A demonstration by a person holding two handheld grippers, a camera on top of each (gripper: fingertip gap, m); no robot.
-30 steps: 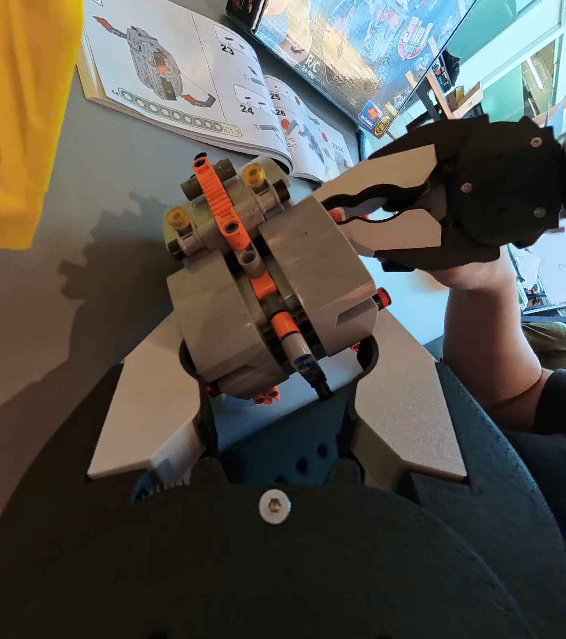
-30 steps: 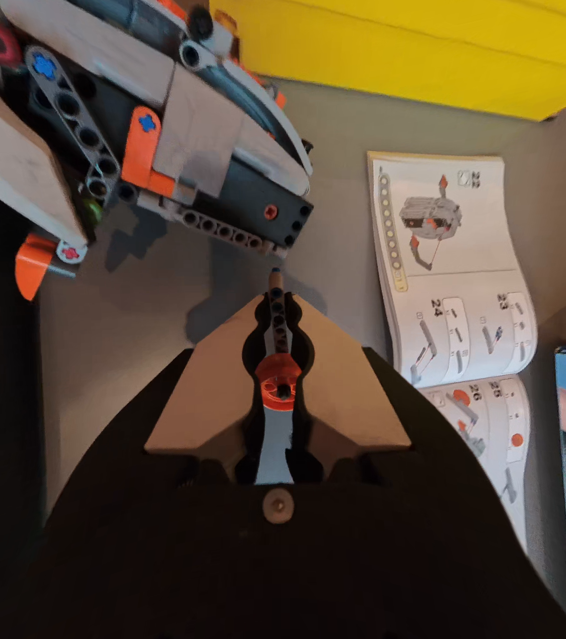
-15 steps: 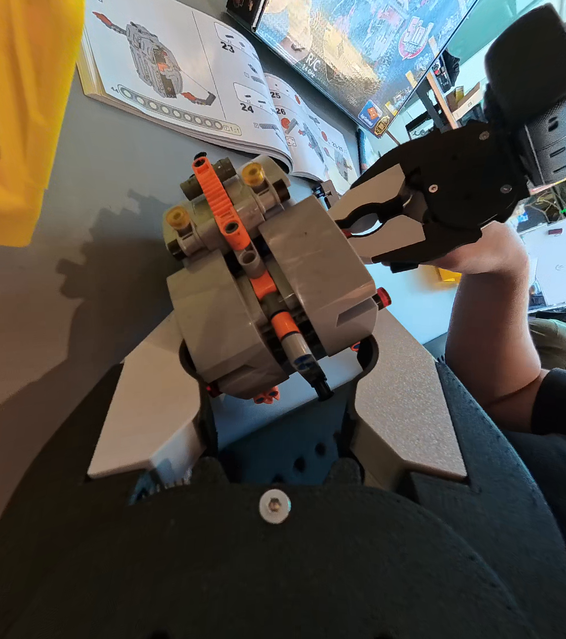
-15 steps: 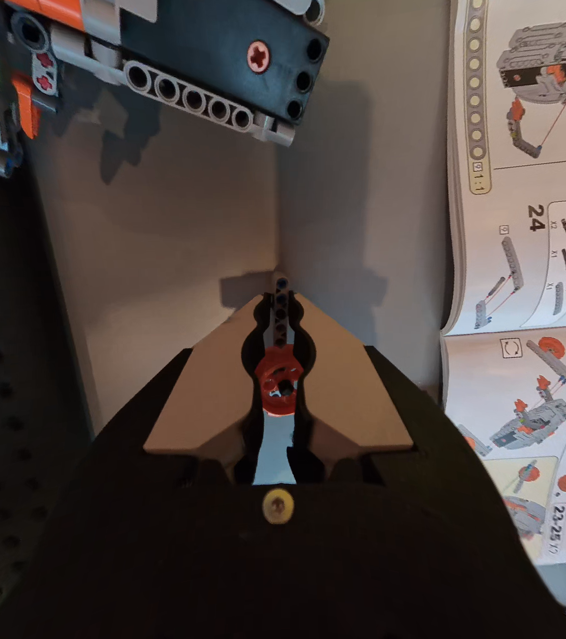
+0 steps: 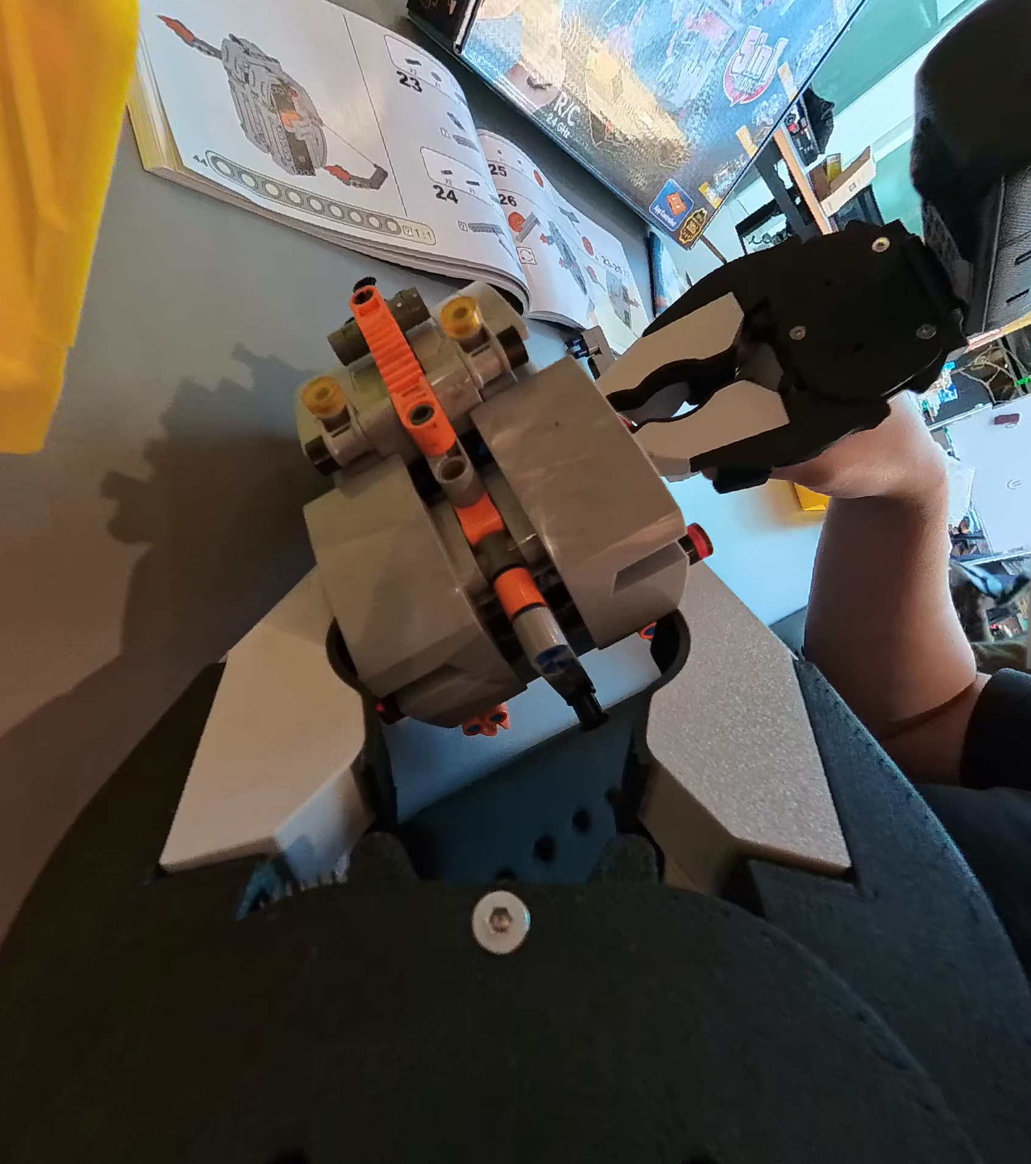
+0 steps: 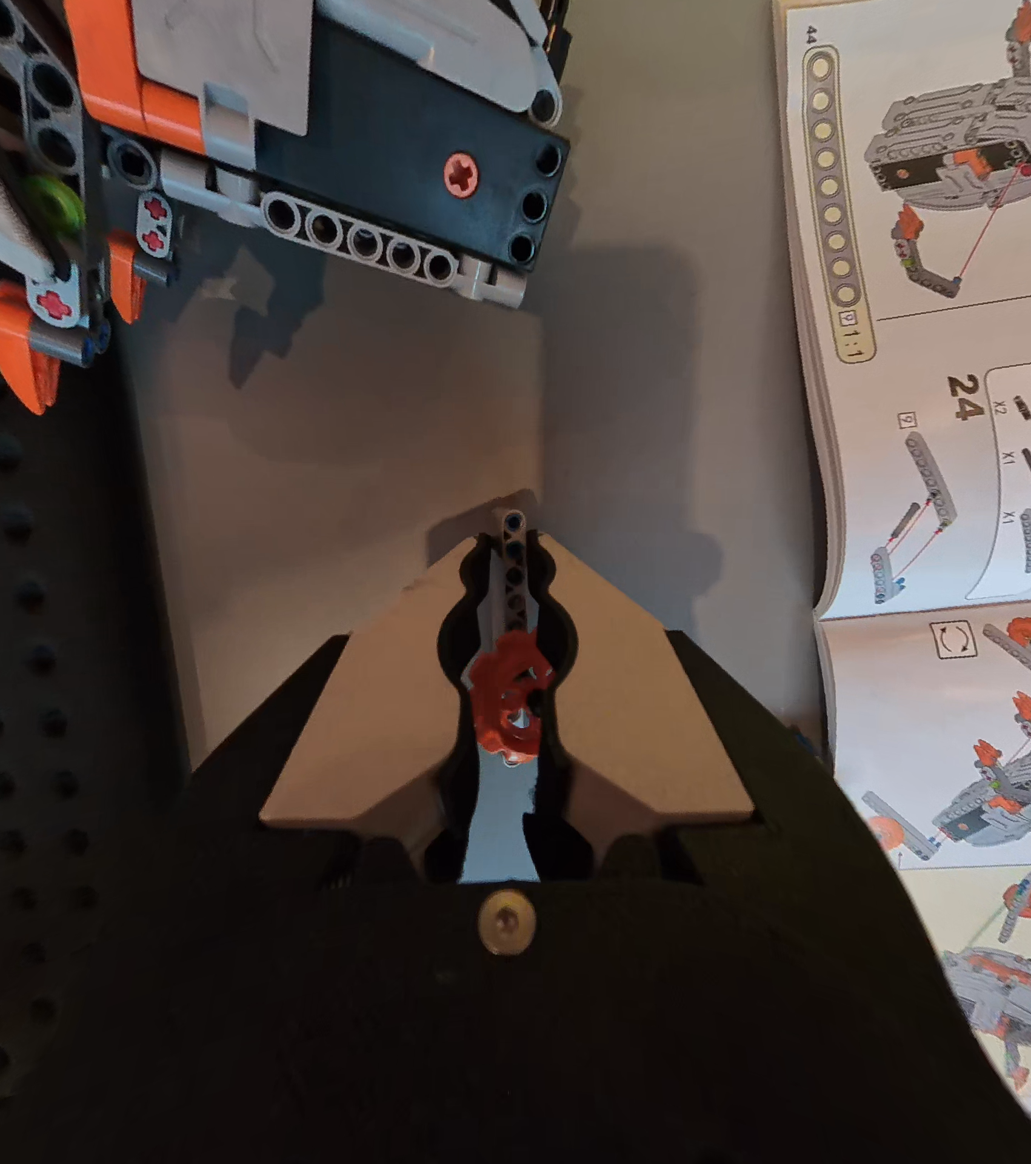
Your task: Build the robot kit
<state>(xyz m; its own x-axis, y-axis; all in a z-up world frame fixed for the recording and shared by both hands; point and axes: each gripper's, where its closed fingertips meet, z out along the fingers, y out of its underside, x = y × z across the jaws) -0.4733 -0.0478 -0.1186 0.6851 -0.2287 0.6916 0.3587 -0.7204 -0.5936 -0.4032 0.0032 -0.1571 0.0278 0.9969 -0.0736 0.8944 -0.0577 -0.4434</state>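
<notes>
My left gripper [image 5: 503, 636] is shut on a grey, black and orange brick model [image 5: 475, 523] and holds it above the grey table. The model also shows at the top left of the right wrist view [image 6: 336, 157]. My right gripper [image 6: 509, 542] is shut on a thin grey holed beam [image 6: 511, 567] with an orange-red gear [image 6: 509, 705] on it. The beam's tip pokes out past the fingertips. In the left wrist view the right gripper [image 5: 626, 409] sits just right of the model, close to its side, held by a person's hand [image 5: 865, 460].
An open instruction booklet [image 5: 342, 145] [image 6: 953, 378] lies on the grey table [image 5: 59, 567]. A yellow bin [image 5: 9, 208] stands at the far left. A colourful set box [image 5: 626, 94] lies beyond the booklet. A dark perforated board [image 6: 9, 598] is at the left.
My right gripper has swung and moved nearer to the model's side with the beam and gear in it. The left gripper and the model have stayed still.
</notes>
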